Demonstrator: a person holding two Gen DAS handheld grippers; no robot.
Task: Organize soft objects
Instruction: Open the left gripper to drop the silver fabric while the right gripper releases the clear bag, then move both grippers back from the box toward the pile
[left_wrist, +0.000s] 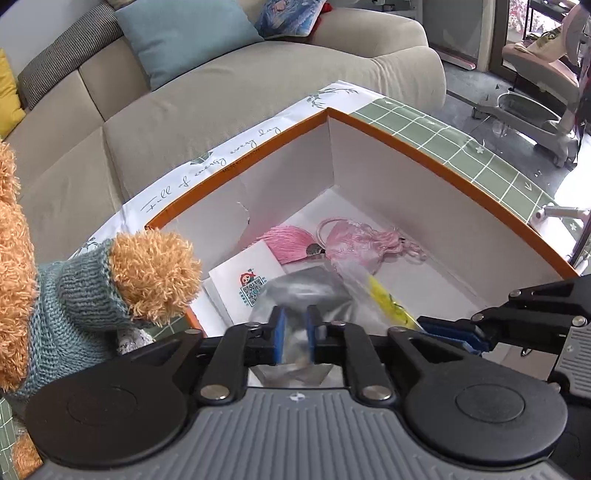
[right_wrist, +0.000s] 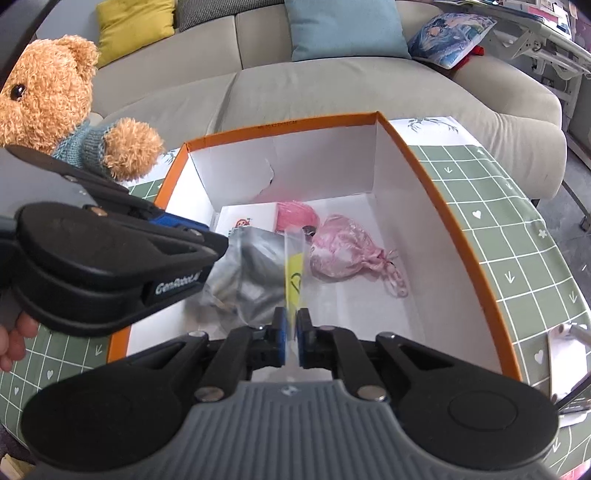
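An orange-rimmed white box (left_wrist: 424, 147) (right_wrist: 461, 229) stands on the table. Over it, both grippers hold one clear plastic bag (left_wrist: 306, 295) (right_wrist: 255, 266) with a grey soft item inside and a yellow label (right_wrist: 295, 280). My left gripper (left_wrist: 295, 332) is shut on the bag's left part. My right gripper (right_wrist: 291, 334) is shut on the bag's edge by the label. In the box lie a pink pouch (left_wrist: 354, 243) (right_wrist: 340, 251), a pink tassel (left_wrist: 288, 243) (right_wrist: 295, 216) and a white card (left_wrist: 247, 280).
A teddy bear (left_wrist: 74, 295) (right_wrist: 55, 99) in a blue sweater sits left of the box on the green checked tablecloth (right_wrist: 517, 240). A beige sofa (left_wrist: 221, 92) with cushions is behind the table. A chair (left_wrist: 535, 92) stands at far right.
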